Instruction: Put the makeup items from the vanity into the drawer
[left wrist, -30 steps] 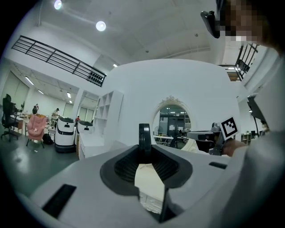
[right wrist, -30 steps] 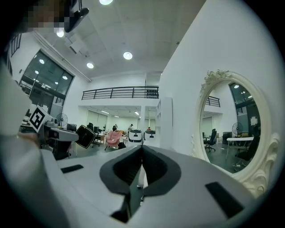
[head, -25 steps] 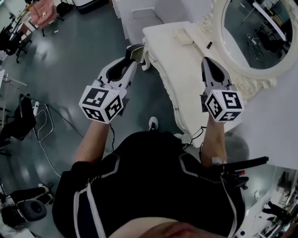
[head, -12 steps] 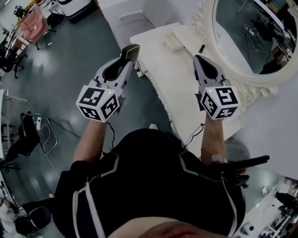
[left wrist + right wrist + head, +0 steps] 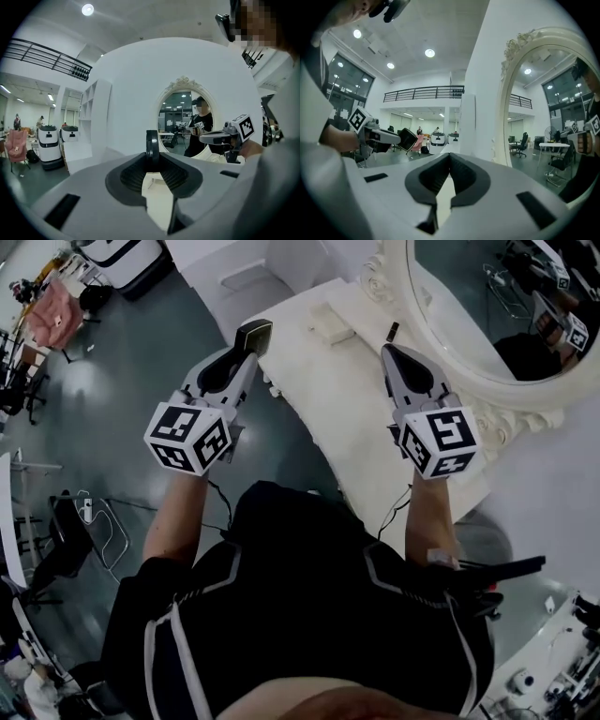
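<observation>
My left gripper is shut on a dark flat compact, held out over the front left edge of the white vanity. In the left gripper view the compact stands edge-on between the pads. From the right gripper view it shows as a dark square at the left gripper's tip. My right gripper hovers over the vanity's right part, jaws shut with nothing in them. A small black stick lies on the vanity just beyond its tip. No drawer shows.
A cream box lies on the vanity's far side. An oval mirror in an ornate white frame stands along the vanity's right side. A white shelf unit stands behind. Grey floor lies to the left.
Both grippers have drifted slightly up the picture as the head view swung; the vanity now lies more directly under them. The compact stays gripped in the left gripper.
</observation>
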The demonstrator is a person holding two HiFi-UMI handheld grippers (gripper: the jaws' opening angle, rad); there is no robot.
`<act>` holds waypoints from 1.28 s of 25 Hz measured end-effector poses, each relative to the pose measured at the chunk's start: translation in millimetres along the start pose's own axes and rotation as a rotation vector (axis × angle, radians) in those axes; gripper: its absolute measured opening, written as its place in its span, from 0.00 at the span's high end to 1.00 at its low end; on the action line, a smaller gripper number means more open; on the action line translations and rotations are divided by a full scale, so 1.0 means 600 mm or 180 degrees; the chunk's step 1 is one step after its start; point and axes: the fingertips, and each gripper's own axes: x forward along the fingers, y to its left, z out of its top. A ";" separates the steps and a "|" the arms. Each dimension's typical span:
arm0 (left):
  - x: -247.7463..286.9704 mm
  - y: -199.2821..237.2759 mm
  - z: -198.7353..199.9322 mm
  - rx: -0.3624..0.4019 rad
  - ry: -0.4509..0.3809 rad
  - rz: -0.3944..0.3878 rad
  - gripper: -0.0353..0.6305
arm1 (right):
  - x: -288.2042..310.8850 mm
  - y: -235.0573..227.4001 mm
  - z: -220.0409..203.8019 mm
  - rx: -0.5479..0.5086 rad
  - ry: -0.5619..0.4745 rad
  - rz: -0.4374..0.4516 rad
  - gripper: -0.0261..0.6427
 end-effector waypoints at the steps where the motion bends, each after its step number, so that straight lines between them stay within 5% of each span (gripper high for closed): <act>1: 0.012 0.003 -0.001 0.0017 0.0014 -0.0042 0.81 | 0.003 -0.004 -0.002 -0.0032 0.0014 -0.0016 0.95; 19: 0.274 0.146 -0.058 0.0240 0.0380 -0.1125 0.81 | 0.130 -0.092 -0.041 0.0078 0.0434 -0.0938 0.95; 32: 0.405 0.226 -0.116 0.0618 0.0697 -0.1877 0.81 | 0.225 -0.101 -0.064 0.0352 0.0594 -0.1437 0.95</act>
